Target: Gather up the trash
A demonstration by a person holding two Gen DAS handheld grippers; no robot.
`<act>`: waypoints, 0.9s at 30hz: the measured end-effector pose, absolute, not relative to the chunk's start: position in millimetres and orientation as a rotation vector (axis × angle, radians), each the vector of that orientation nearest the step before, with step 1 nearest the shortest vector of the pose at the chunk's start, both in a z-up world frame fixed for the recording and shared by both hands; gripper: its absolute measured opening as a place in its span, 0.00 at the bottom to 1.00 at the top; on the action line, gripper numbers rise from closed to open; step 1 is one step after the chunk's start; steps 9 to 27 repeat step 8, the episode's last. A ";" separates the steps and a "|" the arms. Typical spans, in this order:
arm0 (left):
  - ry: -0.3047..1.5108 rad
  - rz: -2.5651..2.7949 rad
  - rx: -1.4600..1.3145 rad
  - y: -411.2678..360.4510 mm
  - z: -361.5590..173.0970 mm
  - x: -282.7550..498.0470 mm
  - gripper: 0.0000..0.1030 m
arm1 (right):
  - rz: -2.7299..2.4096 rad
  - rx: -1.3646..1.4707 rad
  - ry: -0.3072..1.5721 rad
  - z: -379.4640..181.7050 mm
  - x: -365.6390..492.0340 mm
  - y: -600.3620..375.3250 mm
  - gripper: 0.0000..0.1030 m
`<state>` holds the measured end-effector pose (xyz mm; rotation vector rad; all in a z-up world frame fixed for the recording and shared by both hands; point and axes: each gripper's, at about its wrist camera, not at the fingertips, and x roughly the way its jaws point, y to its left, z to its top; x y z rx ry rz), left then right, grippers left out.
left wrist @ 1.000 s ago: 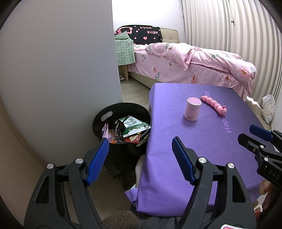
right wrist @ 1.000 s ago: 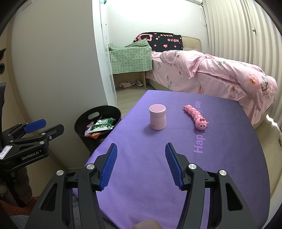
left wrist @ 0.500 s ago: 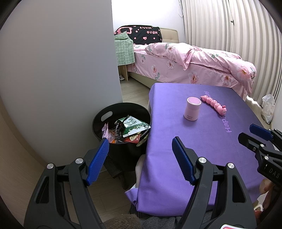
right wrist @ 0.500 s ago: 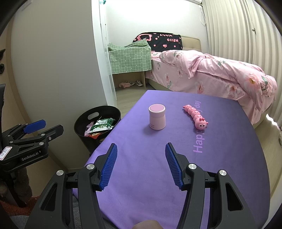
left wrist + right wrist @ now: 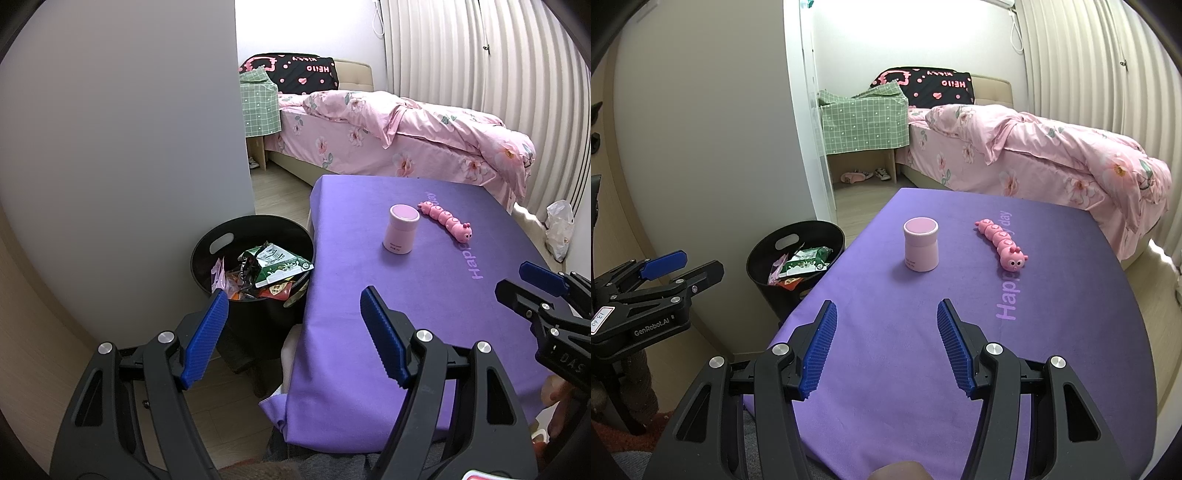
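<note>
Wrappers (image 5: 271, 266) in black bin (image 5: 221, 240)

Black round trash bin (image 5: 207, 254) with a cut-out handle slot near its rim stands upright on the floor, just beside the left edge of the purple-covered desk (image 5: 424, 295) and close to the white wall. It holds crumpled trash (image 5: 266, 271) to near the rim: a green-and-white wrapper (image 5: 277, 264) lies on top, with pink and orange-red wrappers beneath it. No loose wrappers are visible on the desk top.
</note>
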<state>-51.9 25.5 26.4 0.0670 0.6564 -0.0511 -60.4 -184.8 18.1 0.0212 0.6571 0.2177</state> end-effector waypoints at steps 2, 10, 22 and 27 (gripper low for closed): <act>0.658 -0.053 0.067 27.2 26.2 -52.3 0.68 | 0.218 0.020 0.656 18.4 -60.9 -185.1 0.52; 0.693 -0.071 0.076 26.8 23.9 -41.1 0.68 | 0.211 0.019 0.667 16.9 -59.3 -186.7 0.52; 0.693 -0.071 0.076 26.8 23.9 -41.1 0.68 | 0.211 0.019 0.667 16.9 -59.3 -186.7 0.52; 0.693 -0.071 0.076 26.8 23.9 -41.1 0.68 | 0.211 0.019 0.667 16.9 -59.3 -186.7 0.52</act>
